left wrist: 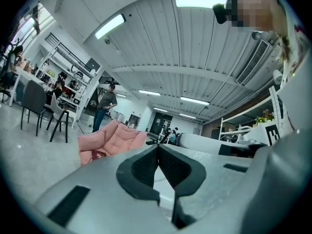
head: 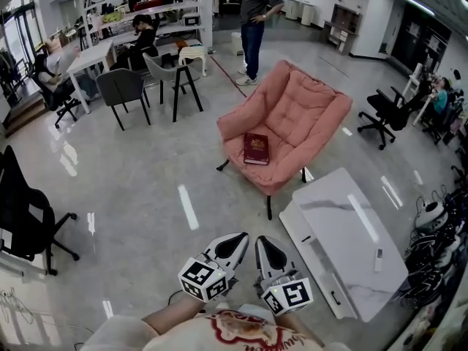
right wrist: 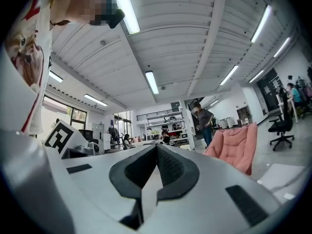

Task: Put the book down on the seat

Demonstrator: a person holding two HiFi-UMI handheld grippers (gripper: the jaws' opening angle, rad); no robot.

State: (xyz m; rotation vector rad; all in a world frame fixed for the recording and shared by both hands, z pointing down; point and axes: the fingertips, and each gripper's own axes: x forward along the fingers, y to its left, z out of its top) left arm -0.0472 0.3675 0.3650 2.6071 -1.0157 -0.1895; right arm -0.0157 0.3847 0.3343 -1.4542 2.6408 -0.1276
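Book: the dark red book point(head: 256, 148) lies flat, cover up, on the seat of the pink chair point(head: 311, 97), towards its front edge. I judge the putting-down done.
Left claw: my left claw point(head: 236, 241) is closed, pads together with nothing between them. It sits close to my body and well apart from the chair.
Right claw: my right claw point(head: 264, 244) is closed and empty too, just beside the left.
Handling: it looks to me like a hardback, so stiff, fairly weighty and smooth enough to slip. The cushion under it is soft and will give. If I had to lift it again, I would pinch a long edge or the spine, deep in the pads.
Head view: only here do I see the whole cover, both claws at once, and the white desk point(head: 351, 247) on the floor right of the chair.
Left gripper view: the chair shows low and side-on, with just a sliver of the book on the seat.
Right gripper view: I see the chair's padded back and a standing person point(right wrist: 204, 123), but no book.
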